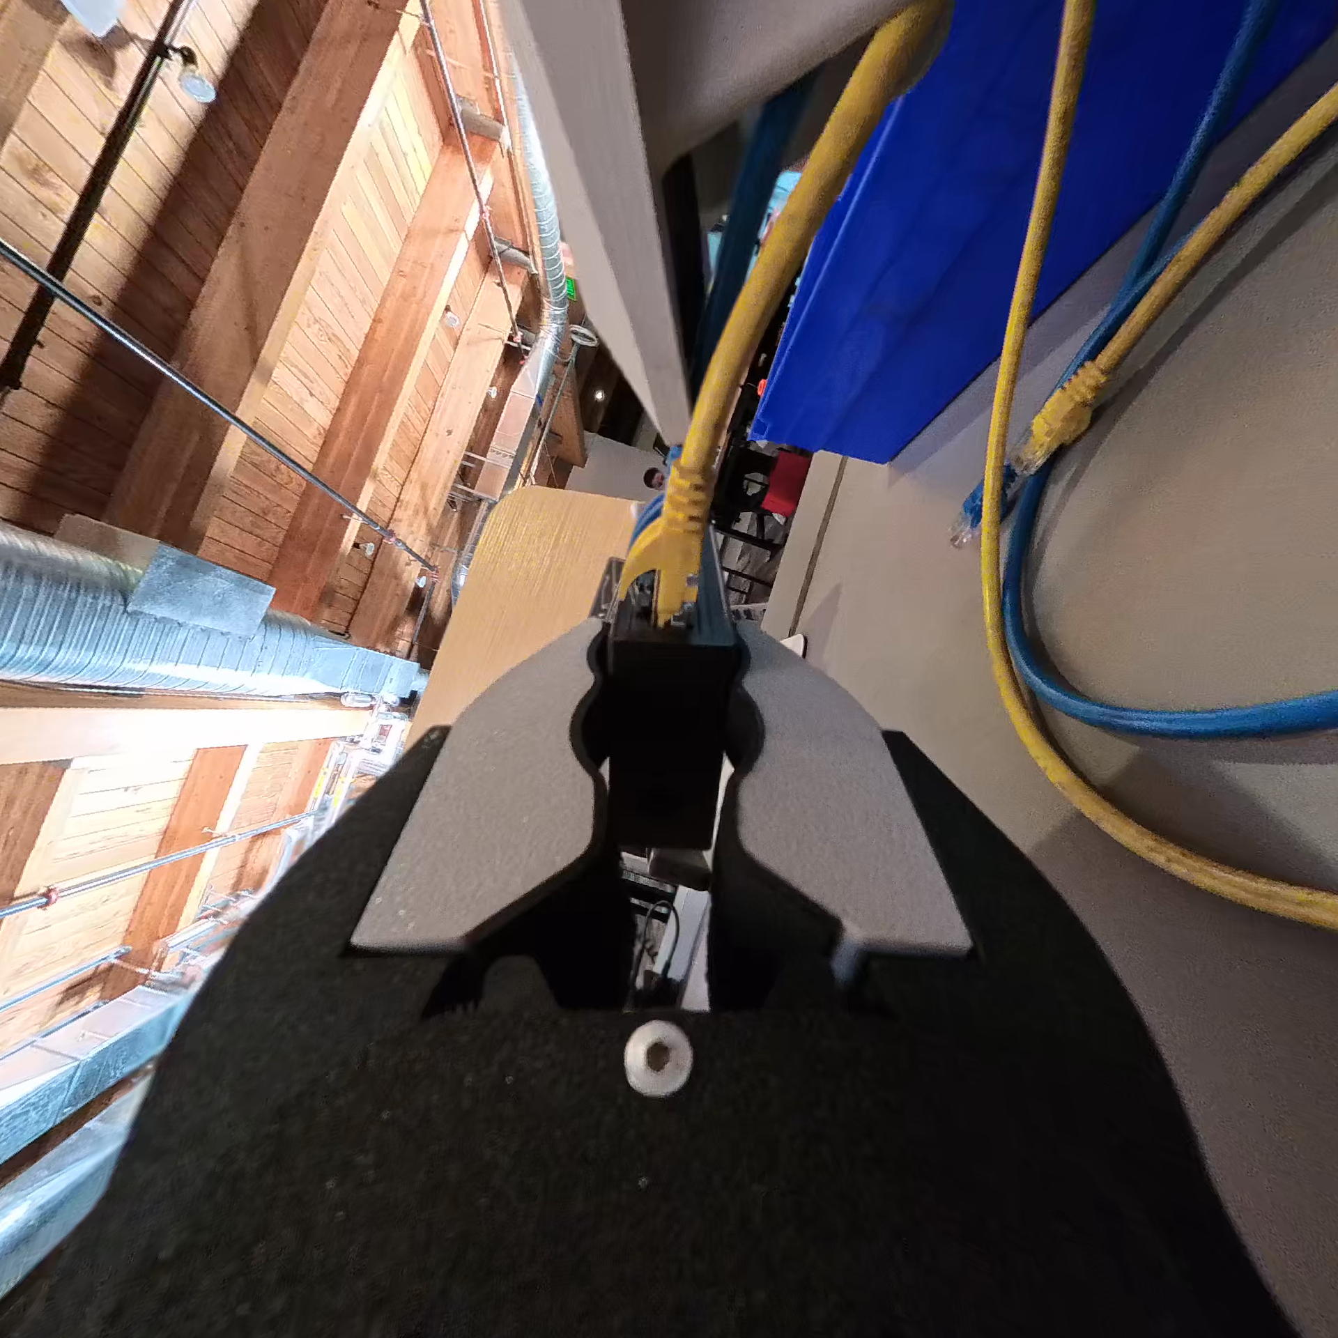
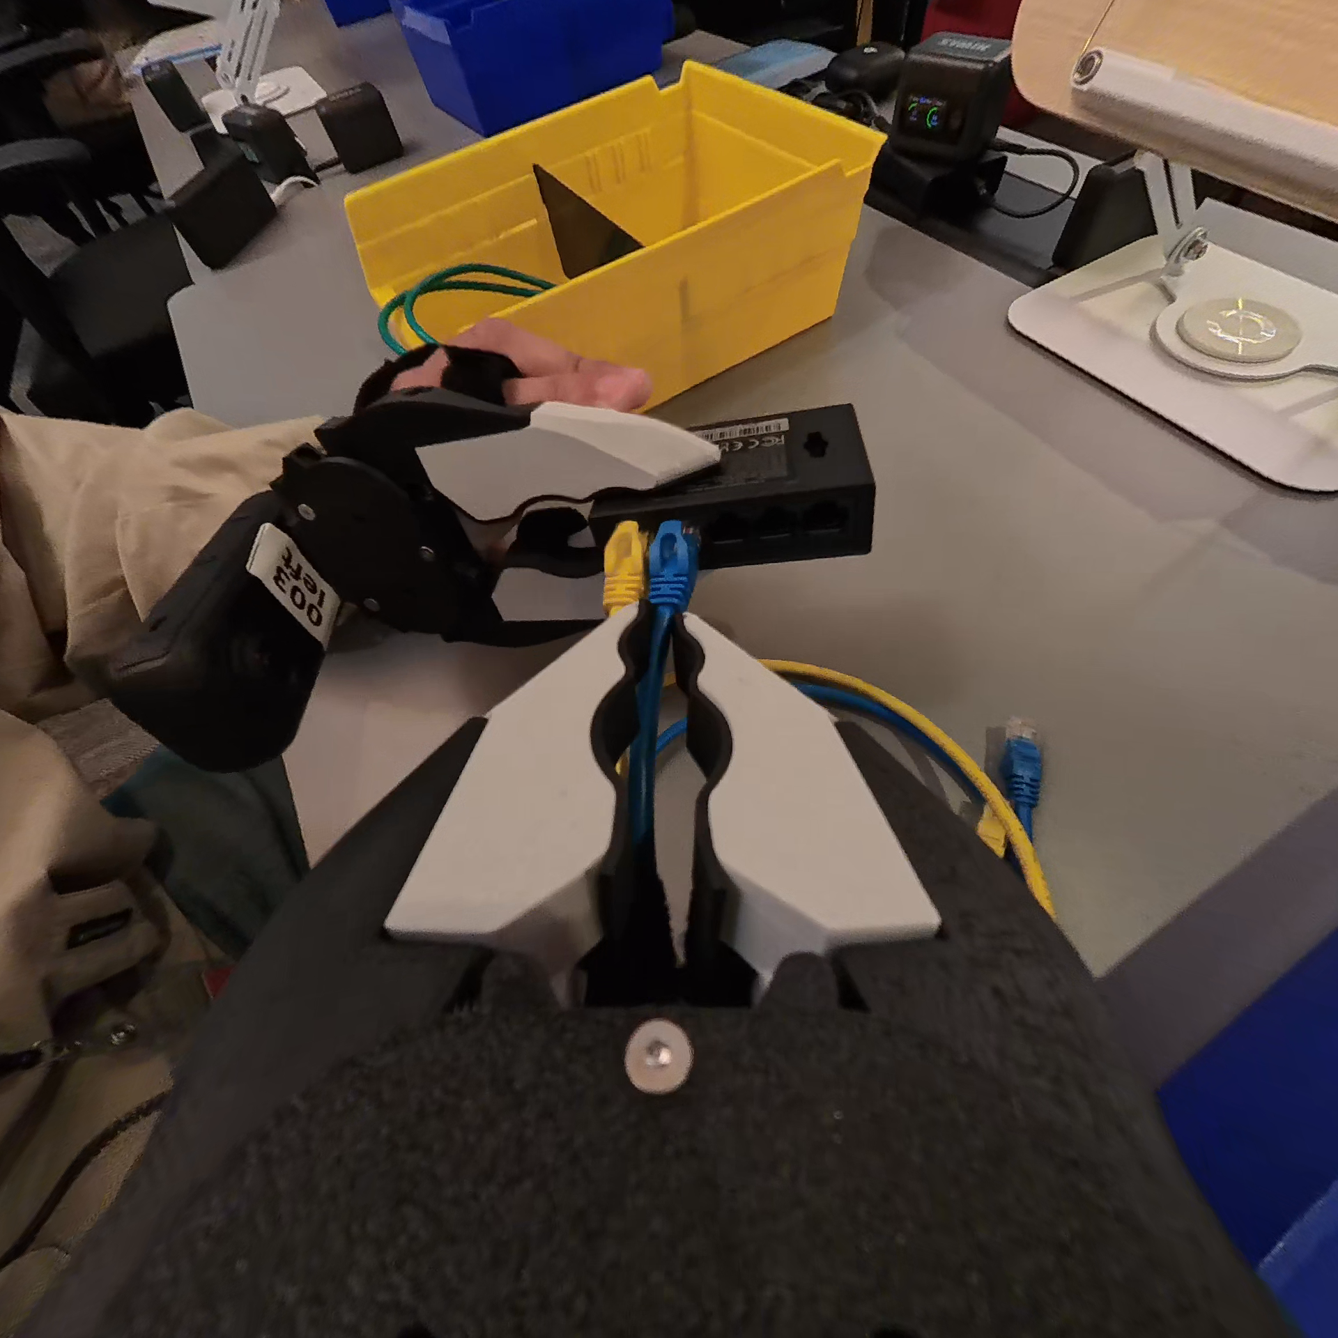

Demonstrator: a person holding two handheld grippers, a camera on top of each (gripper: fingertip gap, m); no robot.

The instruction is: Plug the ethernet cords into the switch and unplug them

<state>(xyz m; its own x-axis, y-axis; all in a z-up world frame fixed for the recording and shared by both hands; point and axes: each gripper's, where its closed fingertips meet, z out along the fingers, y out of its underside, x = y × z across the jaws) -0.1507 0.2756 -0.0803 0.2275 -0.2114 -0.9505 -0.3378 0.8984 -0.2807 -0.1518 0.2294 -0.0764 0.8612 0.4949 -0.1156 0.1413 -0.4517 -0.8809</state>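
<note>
The black switch [image 2: 789, 492] lies on the grey table, with its ports facing my right gripper. My left gripper [image 2: 680, 470] is shut on the switch's left end; in its own view the left gripper [image 1: 670, 651] clamps the black switch [image 1: 666, 738]. A yellow cord's plug [image 2: 623, 565] sits in the leftmost port, and it also shows in the left wrist view [image 1: 680, 550]. A blue cord's plug [image 2: 670, 565] sits in the port beside it. My right gripper [image 2: 659, 623] is shut on the blue cord [image 2: 644, 731] just behind that plug.
A yellow bin [image 2: 760, 289] stands behind the switch with a green cable [image 2: 449, 289] at its left. A loose blue plug [image 2: 1021, 767] and a loose yellow plug [image 2: 988, 832] lie at the right. A white lamp base [image 2: 1195, 340] is far right. A blue bin [image 1: 1013, 217] is near.
</note>
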